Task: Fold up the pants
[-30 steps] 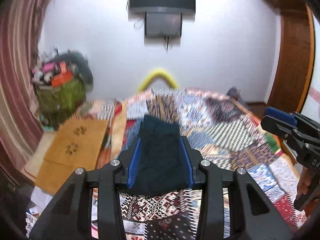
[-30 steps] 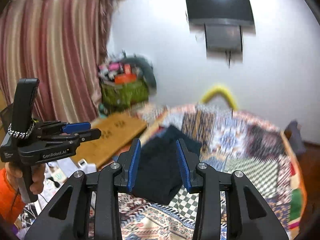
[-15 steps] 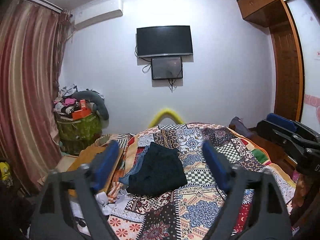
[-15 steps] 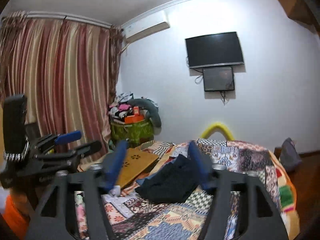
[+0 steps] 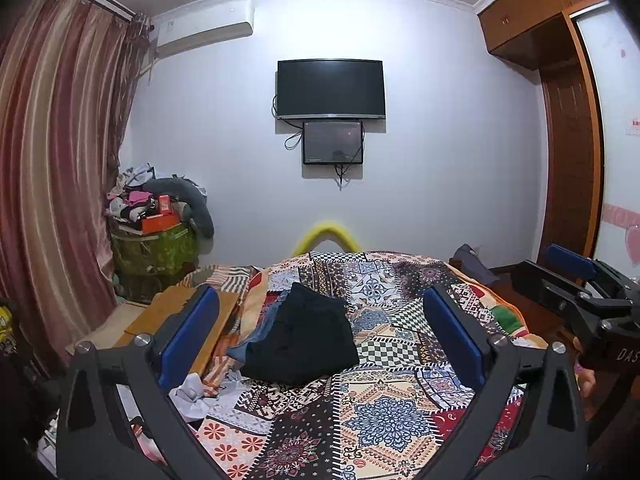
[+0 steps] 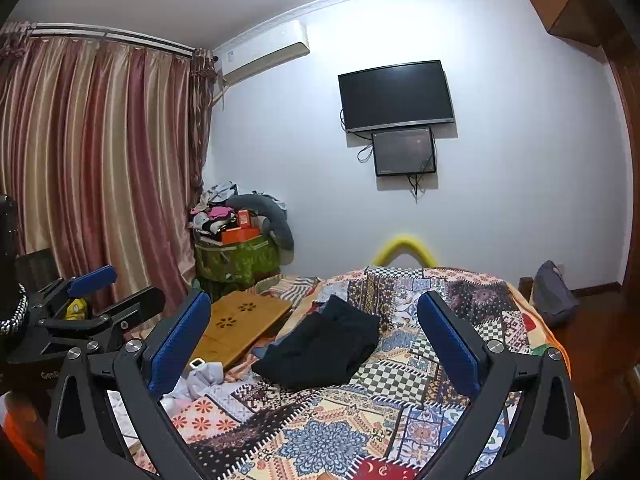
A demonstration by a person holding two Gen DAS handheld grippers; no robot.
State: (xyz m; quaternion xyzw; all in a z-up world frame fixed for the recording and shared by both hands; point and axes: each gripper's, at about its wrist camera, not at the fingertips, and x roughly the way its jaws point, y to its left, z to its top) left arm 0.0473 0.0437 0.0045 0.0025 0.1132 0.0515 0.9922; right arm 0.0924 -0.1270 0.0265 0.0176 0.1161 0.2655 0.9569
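The dark pants (image 5: 302,340) are lying folded into a compact, slightly rumpled bundle ahead of both grippers, left gripper (image 5: 318,334) and right gripper (image 6: 314,340) gaping wide, gripping nothing.

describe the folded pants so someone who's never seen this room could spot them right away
Start at the bed with the patchwork quilt under the wall TV. Toward the quilt's left side lies a compact folded bundle, the black pants, with a bit of blue cloth showing at its left edge. It is the only plain dark thing on that busy patterned cover.
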